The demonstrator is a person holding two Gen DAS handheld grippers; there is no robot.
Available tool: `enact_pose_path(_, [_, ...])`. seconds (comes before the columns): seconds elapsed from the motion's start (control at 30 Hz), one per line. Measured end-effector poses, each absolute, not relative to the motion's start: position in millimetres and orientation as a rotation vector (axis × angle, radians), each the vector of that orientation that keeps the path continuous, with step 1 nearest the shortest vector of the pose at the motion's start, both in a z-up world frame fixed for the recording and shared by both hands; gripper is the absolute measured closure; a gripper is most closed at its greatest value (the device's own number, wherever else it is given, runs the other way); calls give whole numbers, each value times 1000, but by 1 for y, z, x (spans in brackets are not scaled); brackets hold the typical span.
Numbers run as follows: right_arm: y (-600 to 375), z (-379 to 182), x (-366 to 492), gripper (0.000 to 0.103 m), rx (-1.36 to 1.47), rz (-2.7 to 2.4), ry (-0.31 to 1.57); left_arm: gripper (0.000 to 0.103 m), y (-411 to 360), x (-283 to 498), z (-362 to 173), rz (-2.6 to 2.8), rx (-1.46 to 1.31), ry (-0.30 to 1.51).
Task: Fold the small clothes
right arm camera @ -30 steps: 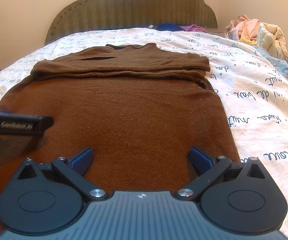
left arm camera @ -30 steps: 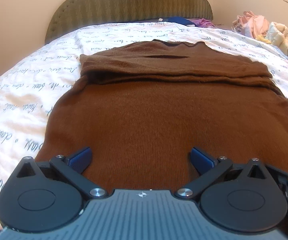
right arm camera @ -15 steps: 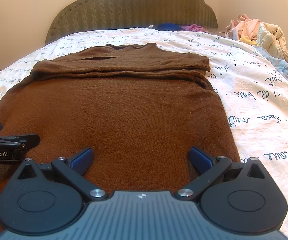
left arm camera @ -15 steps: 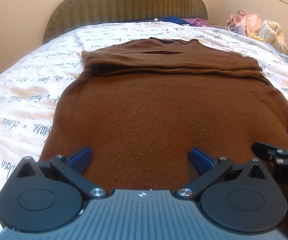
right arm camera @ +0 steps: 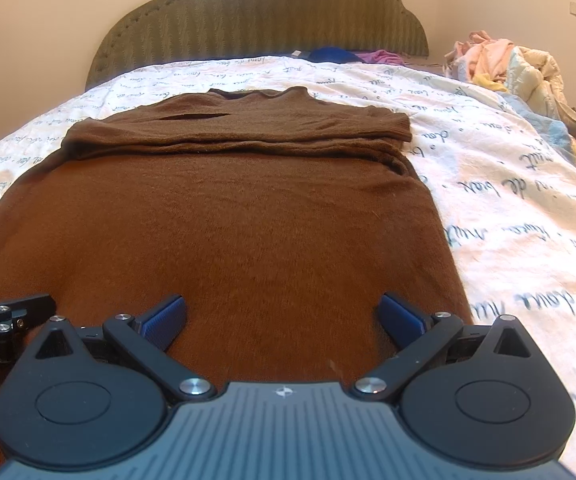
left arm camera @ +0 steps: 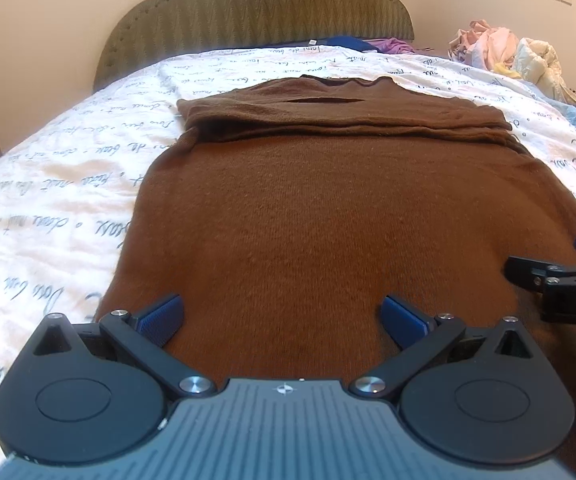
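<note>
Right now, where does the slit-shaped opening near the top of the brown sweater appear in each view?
Left wrist view: the slit lies upper centre, slightly right of middle, on the folded top band of the brown sweater.
Right wrist view: the slit lies upper left of centre, on the same band.
Shared landmark: the green headboard stands behind it in both views.

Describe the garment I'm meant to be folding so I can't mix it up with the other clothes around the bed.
Start at the white quilt with dark script covering the bed. Spread flat on its middle lies the brown knit sweater, sleeves folded across its far end. The pile of pale clothes beside the bed is crumpled and pastel; the sweater is plain brown.
</note>
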State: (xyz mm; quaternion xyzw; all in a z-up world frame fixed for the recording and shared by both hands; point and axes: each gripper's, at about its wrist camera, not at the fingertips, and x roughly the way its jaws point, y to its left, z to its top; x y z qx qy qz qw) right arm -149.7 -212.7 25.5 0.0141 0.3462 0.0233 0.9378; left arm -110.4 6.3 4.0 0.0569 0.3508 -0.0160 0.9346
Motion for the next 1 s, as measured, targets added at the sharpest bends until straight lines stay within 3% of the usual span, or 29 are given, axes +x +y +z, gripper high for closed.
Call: enact_pose_path(1.0, [-218,28,-221,0,-43,134,721,0,14,-156,11,-73,133,779])
